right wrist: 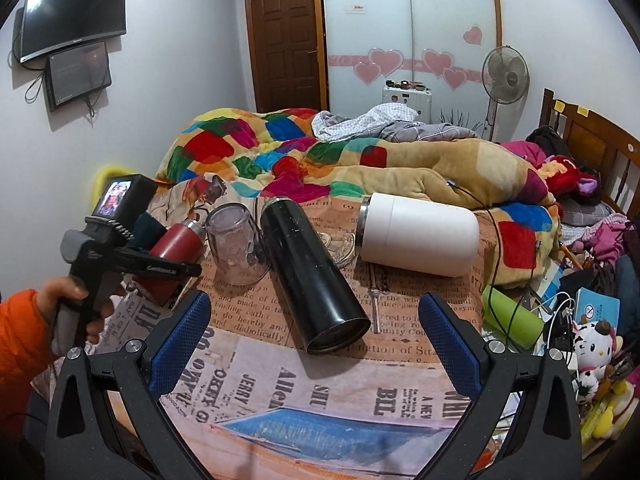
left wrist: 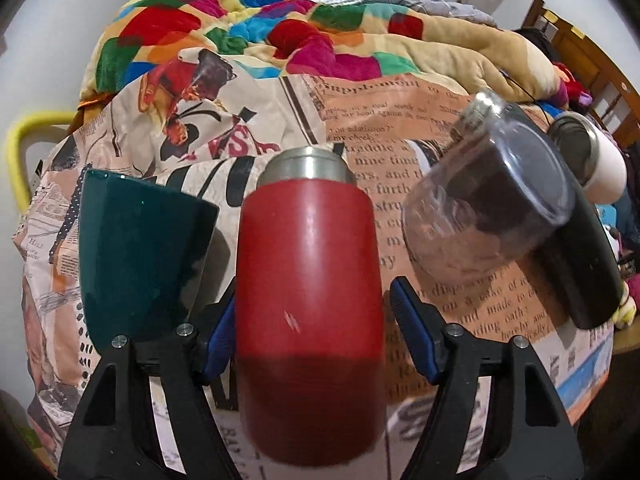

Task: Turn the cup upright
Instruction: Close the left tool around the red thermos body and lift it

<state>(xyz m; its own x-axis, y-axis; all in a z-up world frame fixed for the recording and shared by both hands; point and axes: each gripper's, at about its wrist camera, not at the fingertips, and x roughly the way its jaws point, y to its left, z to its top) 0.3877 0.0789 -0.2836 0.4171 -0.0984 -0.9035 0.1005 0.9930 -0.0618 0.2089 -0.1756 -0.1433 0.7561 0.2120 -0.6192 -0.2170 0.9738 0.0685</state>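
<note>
A red cup with a steel rim [left wrist: 308,308] lies on the newsprint cloth between the blue pads of my left gripper [left wrist: 310,320]; the jaws stand open around it, with a gap on the right side. The red cup also shows in the right wrist view [right wrist: 178,242]. A dark green cup [left wrist: 140,256] stands upside down to its left. A clear glass [left wrist: 484,208] stands upside down to its right. A black flask [right wrist: 312,276] and a white cup [right wrist: 418,234] lie on their sides. My right gripper [right wrist: 314,336] is open and empty, just in front of the black flask.
The cups rest on a table covered by a newsprint-pattern cloth [right wrist: 320,400]. A bed with a colourful quilt [right wrist: 280,152] is right behind it. A green cylinder [right wrist: 512,316], toys and cables crowd the right side. A yellow chair back [left wrist: 24,148] is at the left.
</note>
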